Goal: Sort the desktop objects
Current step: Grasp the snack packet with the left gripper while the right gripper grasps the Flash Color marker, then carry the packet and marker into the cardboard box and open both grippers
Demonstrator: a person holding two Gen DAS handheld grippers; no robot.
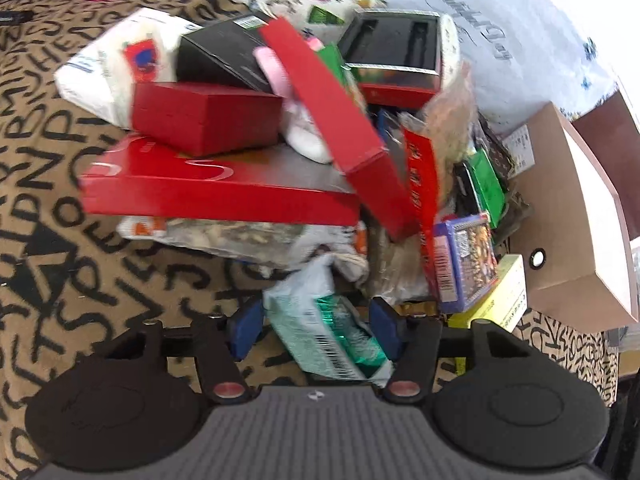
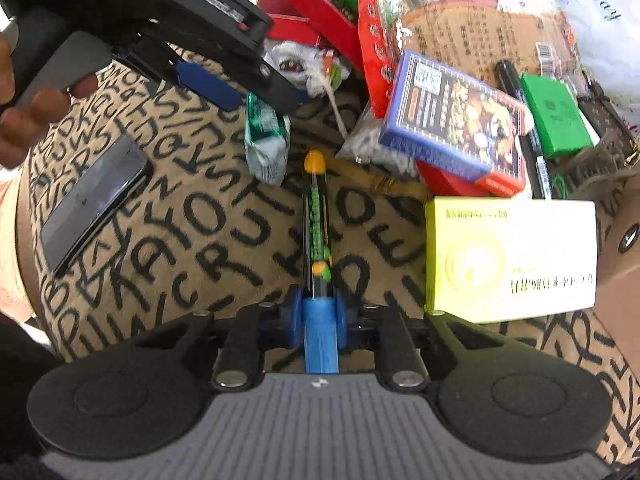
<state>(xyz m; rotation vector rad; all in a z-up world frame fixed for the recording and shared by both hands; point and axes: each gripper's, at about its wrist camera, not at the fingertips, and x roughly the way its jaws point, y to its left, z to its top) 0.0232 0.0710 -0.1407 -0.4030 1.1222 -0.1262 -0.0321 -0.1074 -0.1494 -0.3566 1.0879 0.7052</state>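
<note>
- The right gripper is closed on a pen-like tube with a blue end, orange cap and green print; the tube points away from the camera over the letter-patterned cloth. My guess is this item is already picked and waits to be carried to its place.
- The left gripper has its blue pads spread either side of a green-and-white packet. The pads look apart from the packet, not yet pressing it. The right view shows the same packet under the left gripper's tip, at the near edge of the pile.
- Next, I judge, the left fingers need to close on the packet and lift it clear without dragging the loose bags resting against it.
- Count in the left view: at least 4 red boxes or lids in the pile, the flat red box lowest; 1 brown carton on the right.
- Count in the right view: 1 yellow box near right, 1 blue snack box, 1 green box, 1 black marker, 1 phone on the left.
</note>
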